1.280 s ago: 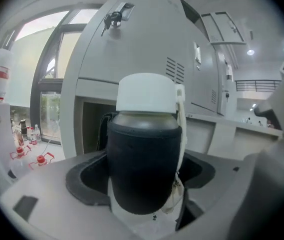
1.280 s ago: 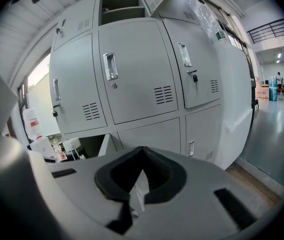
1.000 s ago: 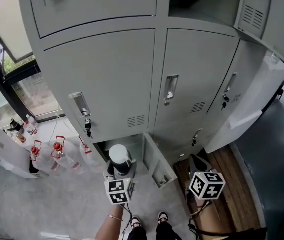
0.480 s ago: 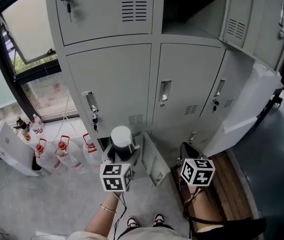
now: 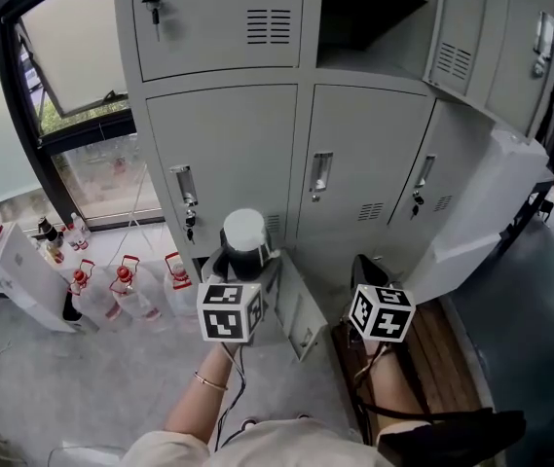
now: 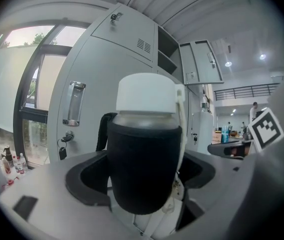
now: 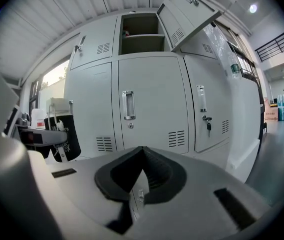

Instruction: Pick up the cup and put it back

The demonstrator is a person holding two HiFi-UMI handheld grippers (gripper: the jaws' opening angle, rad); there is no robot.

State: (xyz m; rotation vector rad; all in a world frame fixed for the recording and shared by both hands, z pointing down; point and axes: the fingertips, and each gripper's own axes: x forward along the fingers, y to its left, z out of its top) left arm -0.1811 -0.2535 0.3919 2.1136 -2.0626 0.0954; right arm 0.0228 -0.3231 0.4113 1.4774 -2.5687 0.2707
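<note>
The cup (image 5: 244, 241) is a jar-like bottle with a white lid and a black sleeve; in the left gripper view the cup (image 6: 144, 149) fills the centre, upright between the jaws. My left gripper (image 5: 240, 272) is shut on it and holds it up in front of the grey lockers (image 5: 238, 154). From the right gripper view the cup (image 7: 61, 130) shows at the far left. My right gripper (image 5: 370, 282) hangs to the right of the cup with nothing in it; its jaws (image 7: 141, 176) are pressed together.
An open lower locker door (image 5: 296, 314) stands below the cup. Several clear bottles with red caps (image 5: 126, 290) stand on the floor at left by a window. An upper locker compartment (image 5: 364, 17) is open. A wooden bench (image 5: 432, 348) lies at right.
The left gripper has lifted the cup out of the low open locker, and it now hangs higher before the middle doors. The view has risen too. The right gripper stayed beside it.
</note>
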